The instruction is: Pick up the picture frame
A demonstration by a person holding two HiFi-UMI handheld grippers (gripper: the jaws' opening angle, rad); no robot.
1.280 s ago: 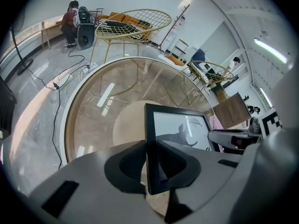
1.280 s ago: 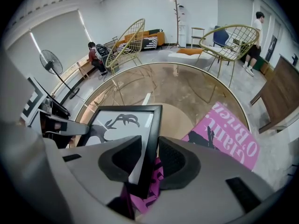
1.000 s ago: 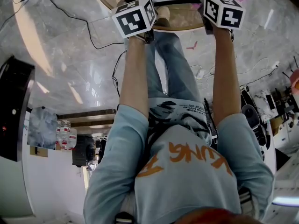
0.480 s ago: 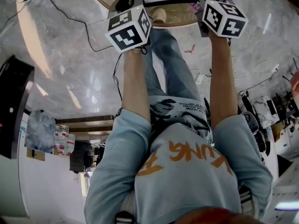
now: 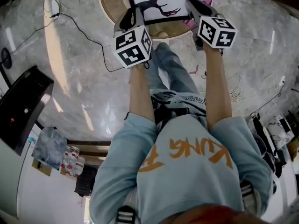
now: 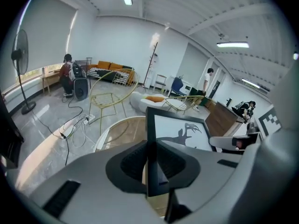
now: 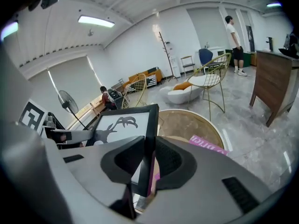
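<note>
The picture frame (image 5: 159, 3) is black-edged, with a white sheet that bears a dark antlered silhouette. It hangs above the round wooden table (image 5: 108, 3), held by both side edges. My left gripper (image 5: 131, 17) is shut on its left edge, and the left gripper view shows that edge (image 6: 150, 139) pinched between the dark pads. My right gripper (image 5: 192, 7) is shut on the right edge (image 7: 150, 134). Each gripper view shows the frame's face (image 6: 182, 132) (image 7: 119, 125) and the other gripper beyond it.
A pink book (image 7: 208, 144) lies on the table (image 7: 187, 124) under the frame. Cables (image 5: 88, 36) trail over the marble floor. Wire chairs (image 6: 110, 99), a floor fan (image 6: 18, 64), a wooden counter (image 7: 275, 85) and people stand further off. A black screen (image 5: 23, 106) stands at the left.
Both grippers have risen with the frame between them. The frame, cut off at the top edge before, now shows whole above the table, and the head camera has tipped forward.
</note>
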